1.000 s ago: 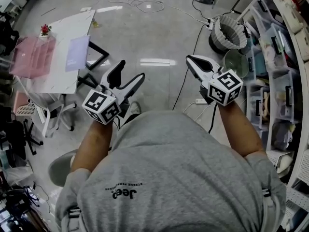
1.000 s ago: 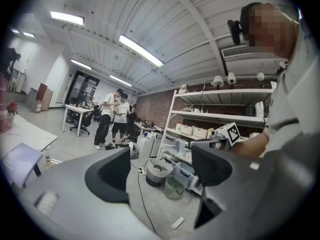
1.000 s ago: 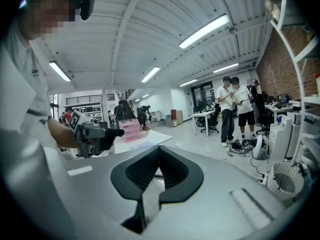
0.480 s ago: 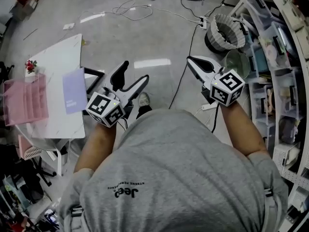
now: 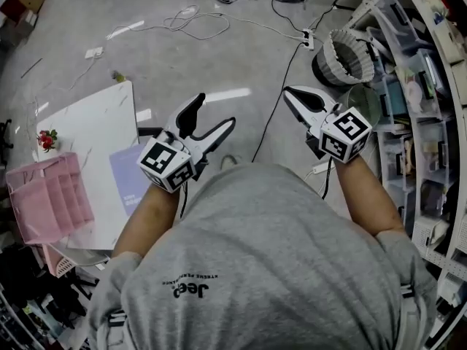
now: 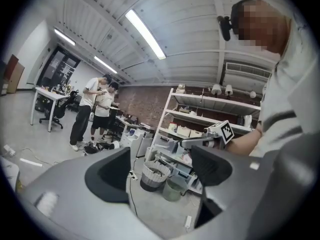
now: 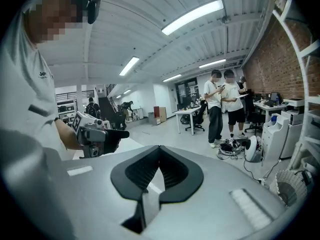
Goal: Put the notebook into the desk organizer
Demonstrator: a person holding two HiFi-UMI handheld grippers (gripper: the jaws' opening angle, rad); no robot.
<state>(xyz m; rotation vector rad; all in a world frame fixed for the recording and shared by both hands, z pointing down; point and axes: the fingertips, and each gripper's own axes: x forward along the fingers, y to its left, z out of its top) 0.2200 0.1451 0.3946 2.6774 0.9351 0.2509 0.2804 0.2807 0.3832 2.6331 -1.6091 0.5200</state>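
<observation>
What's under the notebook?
The white table; the notebook lies flat on it. The left tongs and forearm cover one notebook edge, so what's beneath there can't be seen.

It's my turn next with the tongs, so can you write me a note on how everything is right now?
Left tongs: open and empty, held in the air near the table.
Right tongs: shut on nothing, held over the floor.
The purple notebook lies flat on the white table, partly hidden behind the left arm. The pink organizer sits at the table's left edge, apart from the notebook.
Done: nothing yet; the notebook is untouched.
Left to do: reach the table, grab the notebook, and slide it into the organizer.
</observation>
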